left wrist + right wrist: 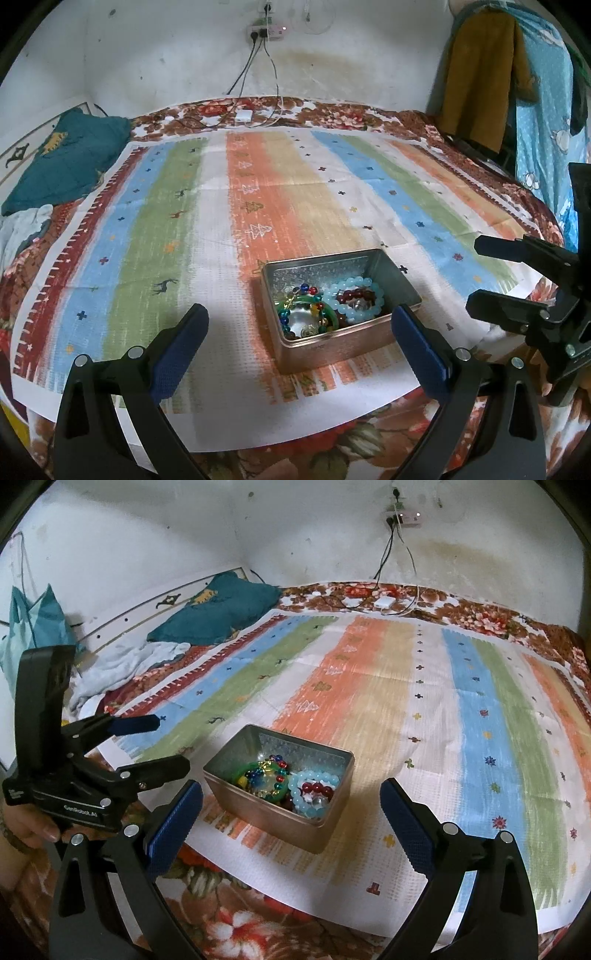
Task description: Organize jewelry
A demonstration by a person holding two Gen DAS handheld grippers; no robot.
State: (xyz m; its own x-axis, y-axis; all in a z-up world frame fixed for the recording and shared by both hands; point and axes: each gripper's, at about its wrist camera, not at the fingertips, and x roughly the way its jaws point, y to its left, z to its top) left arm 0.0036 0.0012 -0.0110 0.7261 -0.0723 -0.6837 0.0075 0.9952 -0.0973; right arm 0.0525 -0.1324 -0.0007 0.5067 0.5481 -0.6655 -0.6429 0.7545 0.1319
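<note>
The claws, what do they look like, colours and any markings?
Both are alike. The left claw and right claw have black plastic arms with silver rivets and ribbed blue pads. Seen from the right wrist, the left one's black body carries white lettering, "GenRobot.AI". No cables or sleeves show.

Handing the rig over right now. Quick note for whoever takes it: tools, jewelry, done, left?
Left tool: open, empty, hovering just short of the metal tin.
Right tool: open, empty, also facing the tin from the near side.
Jewelry: all in the tin on the striped cloth: light blue bead bracelet, dark red bead bracelet, green bangle, multicoloured bead string, piled together.
Done: nothing laid out on the cloth.
Left: lift pieces out and sort them; probably one at a time.
</note>
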